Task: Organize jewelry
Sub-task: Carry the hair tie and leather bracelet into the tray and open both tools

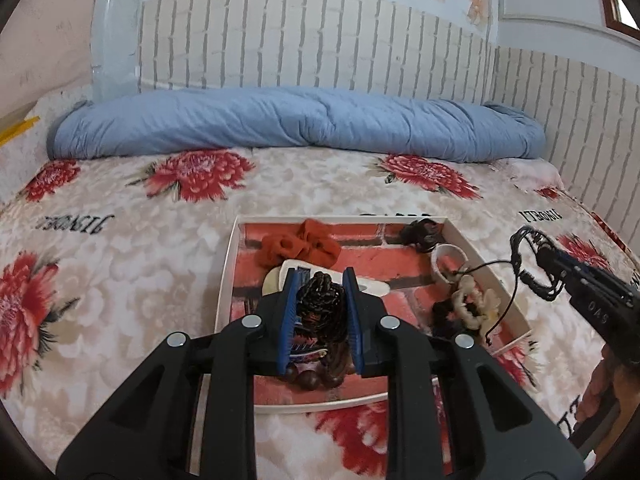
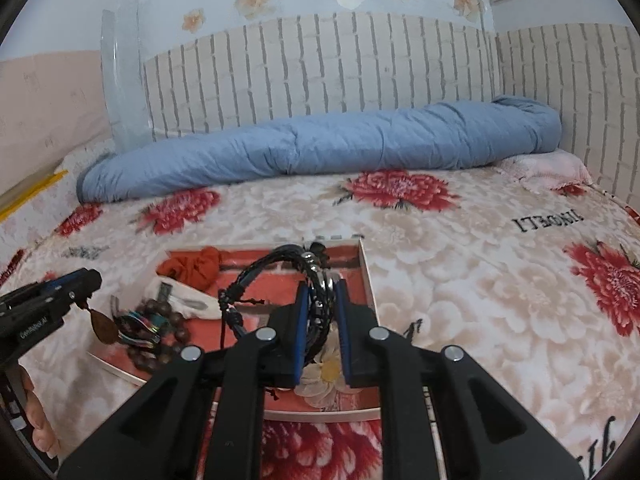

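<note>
a dark braided cord (image 1: 320, 300) is clamped between the nearly closed fingers of the left gripper (image 1: 320, 308) above the tray (image 1: 230, 272), its long axis hanging down toward the near edge. a black bracelet (image 2: 280, 276) is pinched by the narrowly closed right gripper (image 2: 322, 308) over the tray's right edge, its loop pointing up and left.

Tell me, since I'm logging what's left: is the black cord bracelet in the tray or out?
Out: the right gripper holds the black cord bracelet lifted above the tray.
</note>
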`<action>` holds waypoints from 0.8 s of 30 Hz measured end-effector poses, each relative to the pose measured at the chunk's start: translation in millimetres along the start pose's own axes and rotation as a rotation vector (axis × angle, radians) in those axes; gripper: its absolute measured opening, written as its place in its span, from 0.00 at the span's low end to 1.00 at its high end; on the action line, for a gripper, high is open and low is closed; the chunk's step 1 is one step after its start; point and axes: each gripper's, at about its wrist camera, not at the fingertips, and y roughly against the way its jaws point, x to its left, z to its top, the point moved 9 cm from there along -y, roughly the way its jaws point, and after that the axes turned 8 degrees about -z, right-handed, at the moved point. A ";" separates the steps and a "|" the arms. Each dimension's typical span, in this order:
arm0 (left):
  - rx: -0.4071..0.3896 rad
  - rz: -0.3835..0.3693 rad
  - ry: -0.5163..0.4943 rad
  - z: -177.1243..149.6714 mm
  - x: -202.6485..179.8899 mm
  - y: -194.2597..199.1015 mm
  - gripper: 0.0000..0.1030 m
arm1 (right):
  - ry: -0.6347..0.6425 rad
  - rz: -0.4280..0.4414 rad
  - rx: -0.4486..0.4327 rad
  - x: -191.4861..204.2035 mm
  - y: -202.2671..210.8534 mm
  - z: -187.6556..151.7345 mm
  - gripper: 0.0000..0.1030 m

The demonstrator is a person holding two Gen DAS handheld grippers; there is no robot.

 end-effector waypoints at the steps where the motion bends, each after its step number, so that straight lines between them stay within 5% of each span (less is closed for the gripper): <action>1: 0.003 -0.008 0.004 -1.8 0.6 -3.3 0.21 | 0.004 -0.002 0.007 1.3 -4.4 -3.0 0.14; 24: 0.042 0.056 0.004 -26.8 20.5 -39.0 0.21 | 0.053 -0.040 0.042 15.0 -34.3 -28.0 0.14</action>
